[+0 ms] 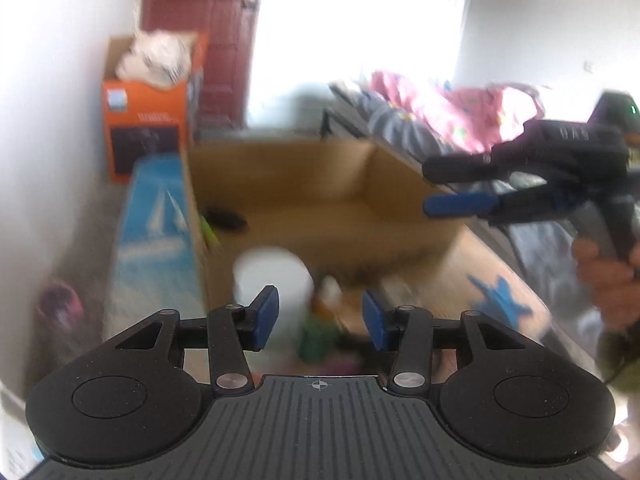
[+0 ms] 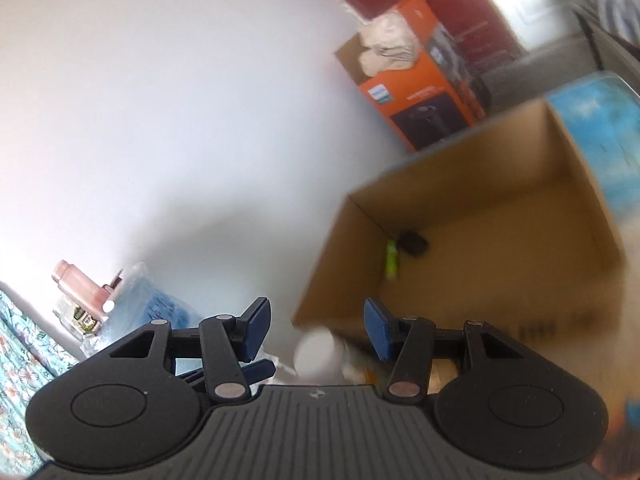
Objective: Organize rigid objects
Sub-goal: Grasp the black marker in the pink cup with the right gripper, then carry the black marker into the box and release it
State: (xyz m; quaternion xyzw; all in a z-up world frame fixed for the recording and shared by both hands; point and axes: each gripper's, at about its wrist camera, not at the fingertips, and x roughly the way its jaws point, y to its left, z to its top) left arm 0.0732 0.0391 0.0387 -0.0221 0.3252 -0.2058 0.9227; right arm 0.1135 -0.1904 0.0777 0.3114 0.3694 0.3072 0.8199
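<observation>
Overhead, both grippers hang with fingers parted and empty above an open cardboard box [image 1: 320,184].
Inside the box lie a green item [image 2: 391,260] and a dark one [image 2: 412,242]; a white container [image 1: 274,280] stands just before it. Left gripper [image 1: 320,320], right gripper [image 2: 316,330]. White walls, an orange box [image 1: 146,128], a bed [image 1: 440,120] with pink cloth.

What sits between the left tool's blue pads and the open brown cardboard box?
A blurred white cylindrical container stands just beyond the left tool, in front of the open brown cardboard box; the left wrist view shows it.
</observation>
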